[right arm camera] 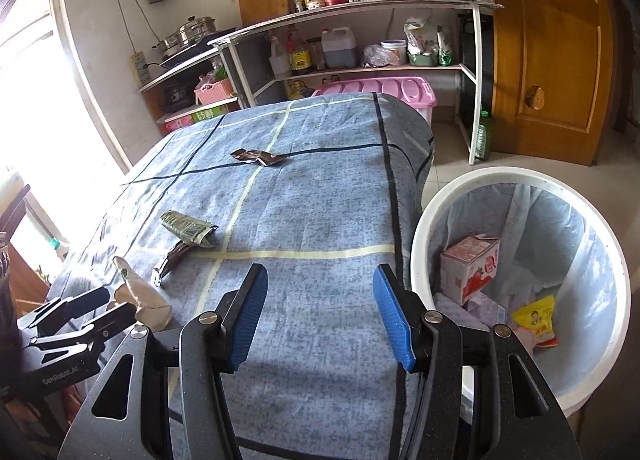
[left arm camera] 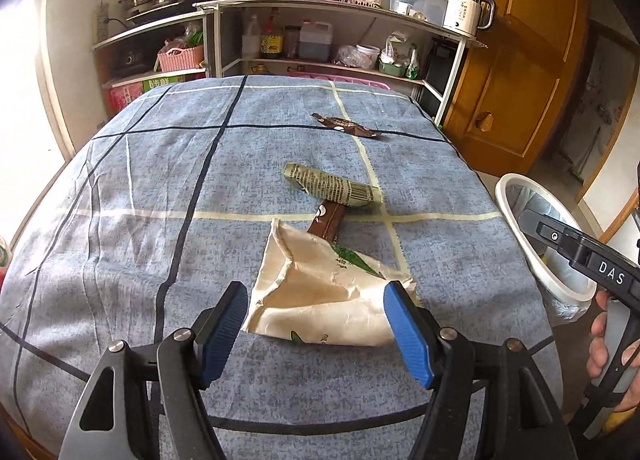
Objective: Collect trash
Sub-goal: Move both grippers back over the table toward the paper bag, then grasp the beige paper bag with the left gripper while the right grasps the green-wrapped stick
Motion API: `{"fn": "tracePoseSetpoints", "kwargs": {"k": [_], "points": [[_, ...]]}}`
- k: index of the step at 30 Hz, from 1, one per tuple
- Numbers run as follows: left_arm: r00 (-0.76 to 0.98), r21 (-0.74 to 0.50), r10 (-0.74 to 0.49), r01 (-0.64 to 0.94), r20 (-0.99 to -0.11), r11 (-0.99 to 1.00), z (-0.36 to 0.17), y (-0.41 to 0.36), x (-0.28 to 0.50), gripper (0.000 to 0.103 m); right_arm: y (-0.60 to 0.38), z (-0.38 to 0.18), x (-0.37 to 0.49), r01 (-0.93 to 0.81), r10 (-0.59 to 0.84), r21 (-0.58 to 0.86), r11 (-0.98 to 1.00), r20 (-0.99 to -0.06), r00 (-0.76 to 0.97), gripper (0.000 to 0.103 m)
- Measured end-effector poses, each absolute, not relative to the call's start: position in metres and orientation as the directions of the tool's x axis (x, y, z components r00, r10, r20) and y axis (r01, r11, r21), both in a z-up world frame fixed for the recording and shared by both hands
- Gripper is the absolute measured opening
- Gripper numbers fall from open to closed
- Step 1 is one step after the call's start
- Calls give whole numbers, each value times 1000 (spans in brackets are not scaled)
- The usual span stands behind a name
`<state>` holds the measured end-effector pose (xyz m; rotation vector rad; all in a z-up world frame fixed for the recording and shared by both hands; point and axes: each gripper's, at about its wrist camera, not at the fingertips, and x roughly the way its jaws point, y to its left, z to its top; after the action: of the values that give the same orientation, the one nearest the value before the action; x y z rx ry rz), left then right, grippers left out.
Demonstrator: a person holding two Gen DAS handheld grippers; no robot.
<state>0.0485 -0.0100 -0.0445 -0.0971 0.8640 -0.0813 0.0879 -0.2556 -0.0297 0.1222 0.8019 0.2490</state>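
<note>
My left gripper (left arm camera: 316, 326) is open, its blue pads on either side of a crumpled cream paper bag (left arm camera: 320, 292) on the blue checked tablecloth (left arm camera: 160, 188). Beyond the bag lie a brown wrapper (left arm camera: 327, 220), a green printed wrapper (left arm camera: 334, 188) and a second brown wrapper (left arm camera: 346, 126). My right gripper (right arm camera: 320, 320) is open and empty over the table's near right edge. Beside it is a white trash bin (right arm camera: 520, 272). The left gripper (right arm camera: 72, 320) and the bag (right arm camera: 140, 296) also show in the right wrist view.
The bin holds a pink carton (right arm camera: 470, 268) and a yellow packet (right arm camera: 536, 320). Shelves (left arm camera: 340, 36) with bottles and a kettle (left arm camera: 466, 10) stand behind the table. A wooden door (right arm camera: 548, 52) is at the right. A pink storage box (right arm camera: 384, 90) sits under the shelves.
</note>
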Motion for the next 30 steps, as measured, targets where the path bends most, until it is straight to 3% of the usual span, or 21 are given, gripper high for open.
{"fn": "tracePoseSetpoints", "kwargs": {"k": [9, 14, 19, 21, 23, 27, 30], "points": [[621, -183, -164, 33, -767, 983, -62, -7, 64, 76, -243, -32, 94, -189, 269, 192, 963, -705, 656, 56], [611, -231, -200, 29, -766, 973, -69, -6, 71, 87, -235, -34, 98, -197, 271, 186, 962, -712, 648, 56], [620, -245, -218, 43, -753, 969, -70, -10, 73, 86, -230, -34, 100, -200, 270, 184, 962, -712, 649, 56], [624, -263, -233, 46, -746, 964, -70, -10, 76, 80, -230, -34, 100, -198, 270, 185, 963, -712, 648, 56], [623, -301, -268, 55, -734, 952, -68, -9, 77, 63, -229, -35, 101, -198, 270, 185, 963, -716, 644, 56], [628, -306, -279, 68, -726, 950, -66, -11, 81, 53, -227, -35, 102, -198, 270, 185, 963, -716, 643, 56], [634, -311, -293, 86, -715, 946, -63, -12, 81, 35, -227, -36, 104, -195, 272, 191, 962, -718, 641, 56]]}}
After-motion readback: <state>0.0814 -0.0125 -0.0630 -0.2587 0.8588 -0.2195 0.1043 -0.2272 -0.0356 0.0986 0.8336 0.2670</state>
